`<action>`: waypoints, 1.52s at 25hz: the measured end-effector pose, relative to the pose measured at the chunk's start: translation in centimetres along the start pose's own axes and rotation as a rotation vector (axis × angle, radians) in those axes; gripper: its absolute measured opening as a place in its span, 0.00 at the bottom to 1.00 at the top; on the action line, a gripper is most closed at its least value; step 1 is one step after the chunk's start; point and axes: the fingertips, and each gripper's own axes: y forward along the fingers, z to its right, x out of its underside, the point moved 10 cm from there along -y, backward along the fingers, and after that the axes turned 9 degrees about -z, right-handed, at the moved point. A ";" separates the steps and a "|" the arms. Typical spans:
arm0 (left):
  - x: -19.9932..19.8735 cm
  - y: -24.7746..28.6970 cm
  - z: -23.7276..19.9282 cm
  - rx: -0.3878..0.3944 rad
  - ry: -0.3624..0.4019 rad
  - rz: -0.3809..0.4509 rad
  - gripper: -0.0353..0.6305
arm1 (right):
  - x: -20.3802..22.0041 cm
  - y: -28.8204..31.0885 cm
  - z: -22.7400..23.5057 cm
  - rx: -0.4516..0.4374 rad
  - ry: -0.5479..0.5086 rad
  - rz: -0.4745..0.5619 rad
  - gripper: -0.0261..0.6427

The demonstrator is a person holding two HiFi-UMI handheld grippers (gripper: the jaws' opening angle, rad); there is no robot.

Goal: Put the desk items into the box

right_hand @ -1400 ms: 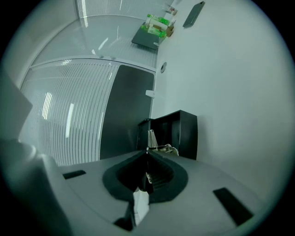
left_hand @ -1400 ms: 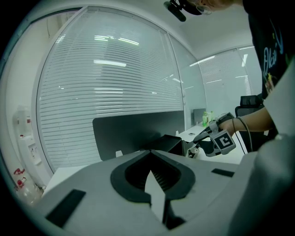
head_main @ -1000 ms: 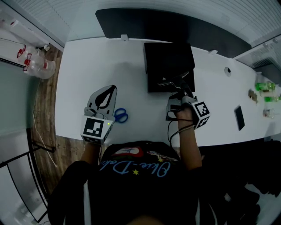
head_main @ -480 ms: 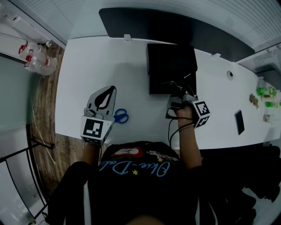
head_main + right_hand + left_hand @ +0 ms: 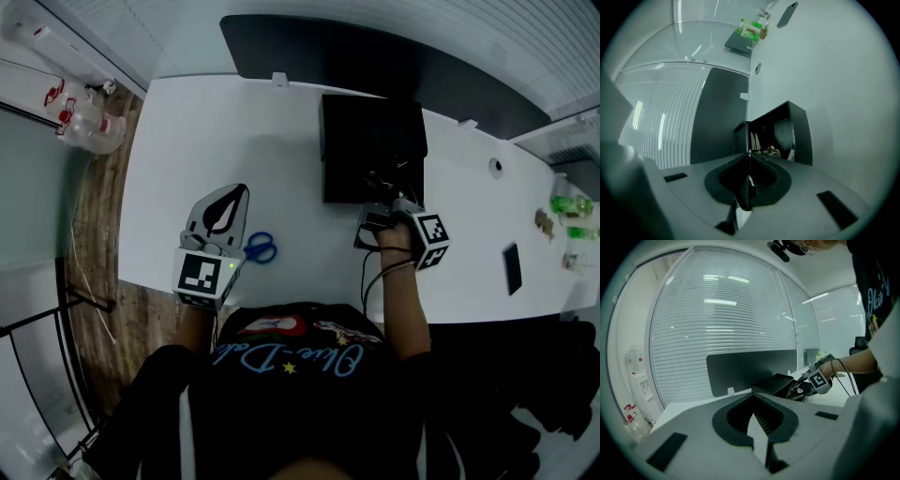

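Right gripper [image 5: 377,199], fingers closed, reaches the black box [image 5: 373,141] at upper centre, apparently delivering; next the closed-fingered left gripper [image 5: 236,192] must open over the blue scissors [image 5: 260,247] beside it, lower left.

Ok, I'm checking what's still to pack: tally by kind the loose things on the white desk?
Open black rectangular box: 1
Pair of blue-handled scissors: 1
Flat black phone-like slab: 1
Small green items, far right: too blurred to count
Total counted: 3

"Blue" in script on shirt [image 5: 323,362]
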 end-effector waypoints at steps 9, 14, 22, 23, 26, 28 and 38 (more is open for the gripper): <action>0.0 0.0 -0.2 -0.007 -0.004 0.001 0.06 | 0.2 0.8 0.4 0.016 0.041 0.024 0.06; -0.2 0.0 -0.2 -0.008 0.002 -0.020 0.06 | 0.3 1.0 0.4 0.012 0.054 0.029 0.06; 0.2 0.1 -0.2 -0.007 -0.009 0.025 0.06 | 0.4 1.1 0.2 0.008 0.057 0.031 0.11; 0.2 0.1 -0.2 -0.006 -0.009 0.024 0.06 | 0.4 1.1 0.2 0.010 0.058 0.028 0.11; 0.2 0.2 0.0 -0.002 -0.007 0.025 0.06 | 0.3 0.9 0.1 0.014 0.053 0.022 0.11; 0.1 0.2 0.1 0.001 -0.006 0.027 0.06 | 0.2 0.8 0.0 0.018 0.046 0.018 0.16; -0.6 0.0 0.4 0.017 0.011 0.020 0.06 | 0.4 -0.1 0.3 0.010 0.079 -0.002 0.25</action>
